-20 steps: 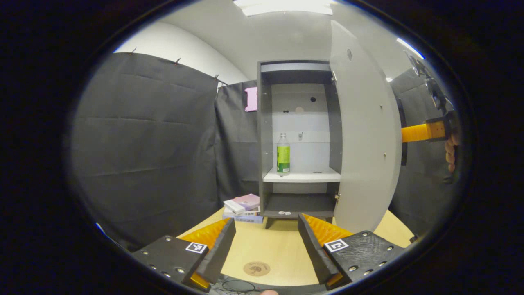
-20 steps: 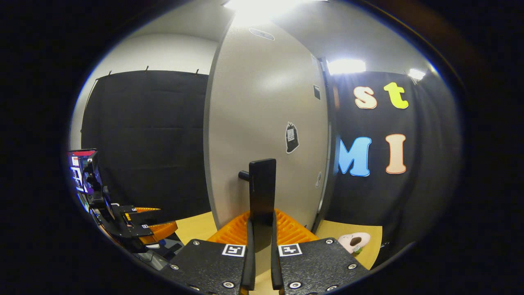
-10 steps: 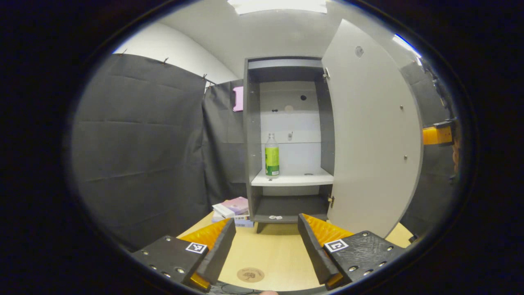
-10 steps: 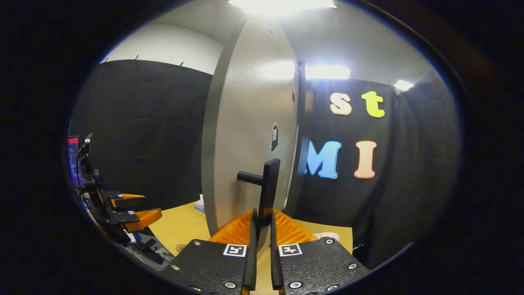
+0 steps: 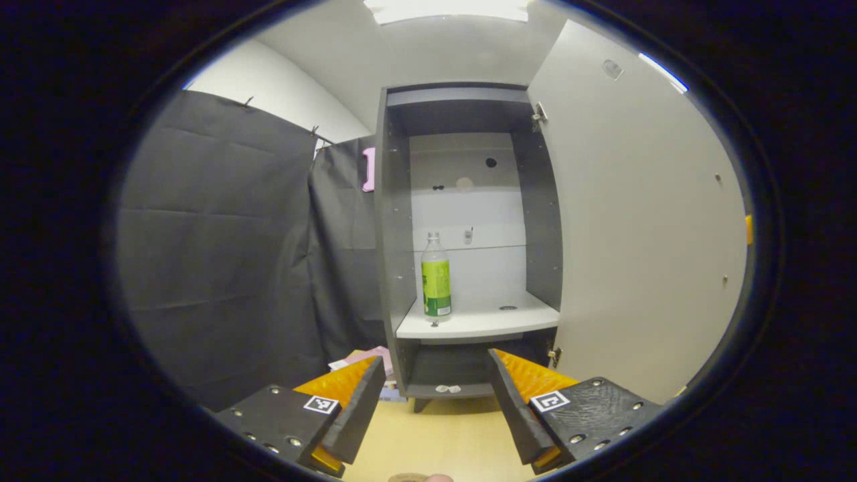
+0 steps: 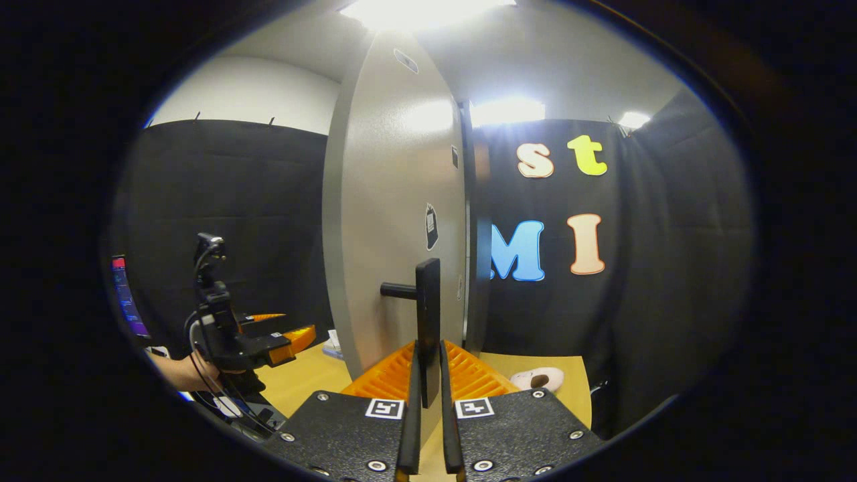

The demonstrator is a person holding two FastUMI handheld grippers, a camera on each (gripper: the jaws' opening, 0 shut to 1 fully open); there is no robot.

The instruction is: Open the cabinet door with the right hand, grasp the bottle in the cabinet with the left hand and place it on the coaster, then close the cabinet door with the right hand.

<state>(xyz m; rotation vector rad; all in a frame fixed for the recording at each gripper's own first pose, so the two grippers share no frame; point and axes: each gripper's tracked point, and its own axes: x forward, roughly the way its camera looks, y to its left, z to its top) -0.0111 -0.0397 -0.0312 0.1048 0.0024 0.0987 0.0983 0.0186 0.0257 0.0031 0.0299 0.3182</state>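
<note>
Bottle (image 5: 436, 276) upright, coaster (image 5: 403, 477) cut off

Bright ceiling panels (image 6: 428, 10) glare overhead; strong fisheye bending at edges; sharp focus, no blur.

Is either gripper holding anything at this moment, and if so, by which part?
The right gripper is shut on the door handle, gripping the lower end of its upright bar. The left gripper is open and holds nothing.
</note>
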